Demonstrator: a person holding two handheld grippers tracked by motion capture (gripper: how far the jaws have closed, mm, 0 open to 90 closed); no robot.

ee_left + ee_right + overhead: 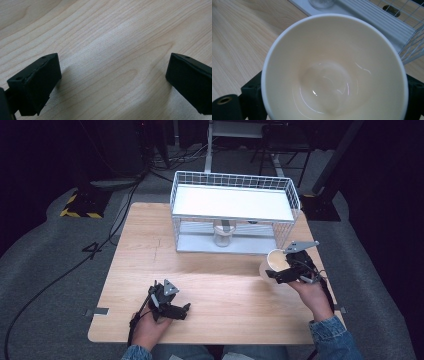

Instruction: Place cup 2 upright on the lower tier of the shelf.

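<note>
A cream bowl [273, 262] hangs tilted above the table's right side, with my right gripper [290, 268] shut on it. In the right gripper view the bowl [334, 72] is empty and glossy inside, held between the two black jaws at its sides. My left gripper [170, 304] rests low over the front left of the wooden table [220, 295]. The left gripper [112, 80] stands open, with bare wood between its jaws. A clear glass jar [223, 235] stands on the lower level of the white wire rack [235, 210].
The wire rack stands at the table's far edge, its white upper shelf [232, 202] bare. The rack's base and wire side [409, 47] lie just beyond the bowl. Cables [75, 265] run over the grey floor at the left. Dark stands and chair legs sit behind the table.
</note>
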